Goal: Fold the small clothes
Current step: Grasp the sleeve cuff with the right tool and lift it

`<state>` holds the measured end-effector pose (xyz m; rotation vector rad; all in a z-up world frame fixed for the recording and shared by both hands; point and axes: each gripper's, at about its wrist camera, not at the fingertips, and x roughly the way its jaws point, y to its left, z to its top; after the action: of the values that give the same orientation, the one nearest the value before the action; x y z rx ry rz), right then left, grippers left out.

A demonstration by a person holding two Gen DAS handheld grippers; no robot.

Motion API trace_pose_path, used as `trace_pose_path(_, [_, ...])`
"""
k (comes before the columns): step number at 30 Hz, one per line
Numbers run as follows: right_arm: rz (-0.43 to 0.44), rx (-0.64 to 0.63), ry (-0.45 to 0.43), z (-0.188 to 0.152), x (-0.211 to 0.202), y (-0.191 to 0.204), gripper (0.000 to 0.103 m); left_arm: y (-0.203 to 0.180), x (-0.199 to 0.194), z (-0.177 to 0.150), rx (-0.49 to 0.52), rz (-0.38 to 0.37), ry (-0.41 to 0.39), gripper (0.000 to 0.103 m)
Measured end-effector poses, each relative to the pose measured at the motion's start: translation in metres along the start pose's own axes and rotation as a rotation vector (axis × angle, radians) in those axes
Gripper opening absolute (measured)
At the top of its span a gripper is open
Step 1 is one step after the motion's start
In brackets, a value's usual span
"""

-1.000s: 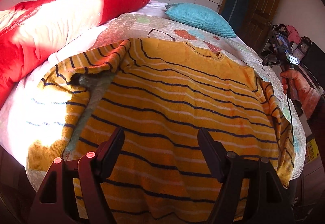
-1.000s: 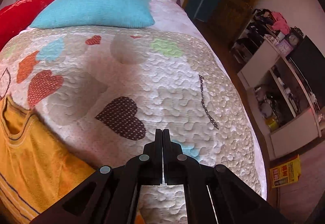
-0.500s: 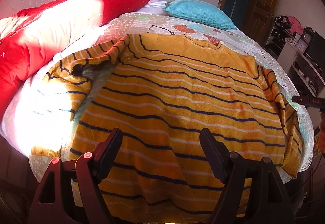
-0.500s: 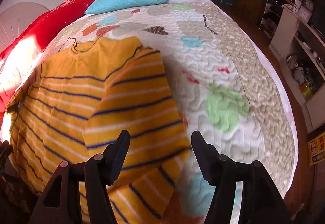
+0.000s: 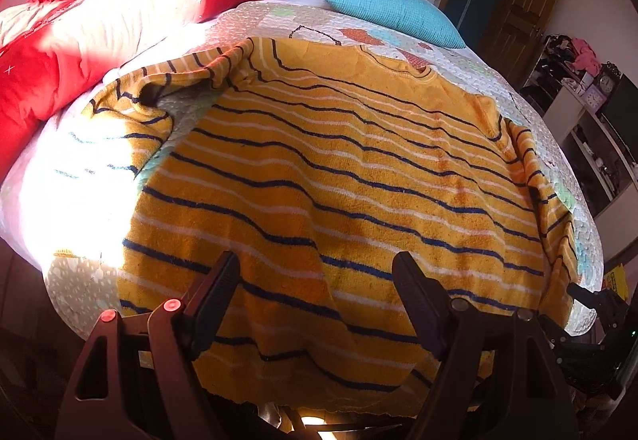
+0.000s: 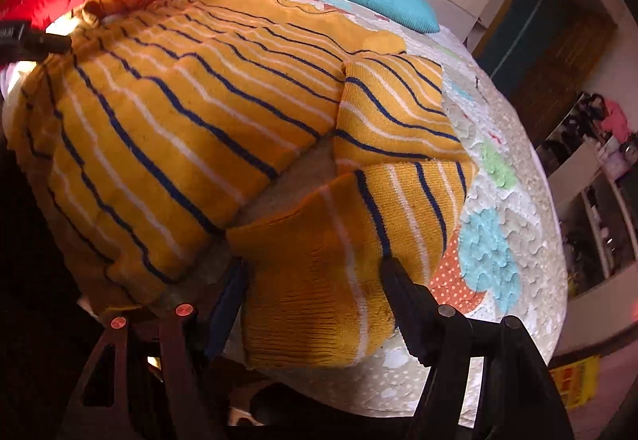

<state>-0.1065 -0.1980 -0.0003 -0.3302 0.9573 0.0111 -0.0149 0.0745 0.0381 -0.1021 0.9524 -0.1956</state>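
Observation:
A yellow sweater (image 5: 339, 168) with navy and white stripes lies spread flat on the quilted bed, neck away from me. My left gripper (image 5: 315, 292) is open above its bottom hem, touching nothing. My right gripper (image 6: 315, 300) is open, its jaws on either side of the cuff of the right sleeve (image 6: 315, 280), which lies bent near the bed's edge. The sweater's body (image 6: 179, 109) fills the left of the right wrist view. The left sleeve (image 5: 135, 109) lies crumpled by the red duvet.
A red duvet (image 5: 119, 13) lies along the bed's left side. A turquoise pillow (image 5: 394, 13) sits at the head. The patchwork quilt (image 6: 490, 240) covers the bed. Shelves with clutter (image 5: 590, 101) stand to the right, beside a wooden door (image 5: 518, 5).
My right gripper opened and swung from the bare quilt down to the right sleeve's cuff. My left gripper stayed open over the hem and drew slightly closer.

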Motion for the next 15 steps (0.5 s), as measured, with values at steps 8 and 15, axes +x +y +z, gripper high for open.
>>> trace_pose_path(8, [0.122,0.397,-0.086,0.006,-0.035,-0.114,0.008,0.000,-0.004,0.002,-0.011,-0.003,-0.004,0.078])
trace_pose_path(15, [-0.061,0.880,-0.186,-0.041,-0.069,-0.280,0.008,0.002,-0.006,0.003,-0.025,-0.008,0.000,0.078])
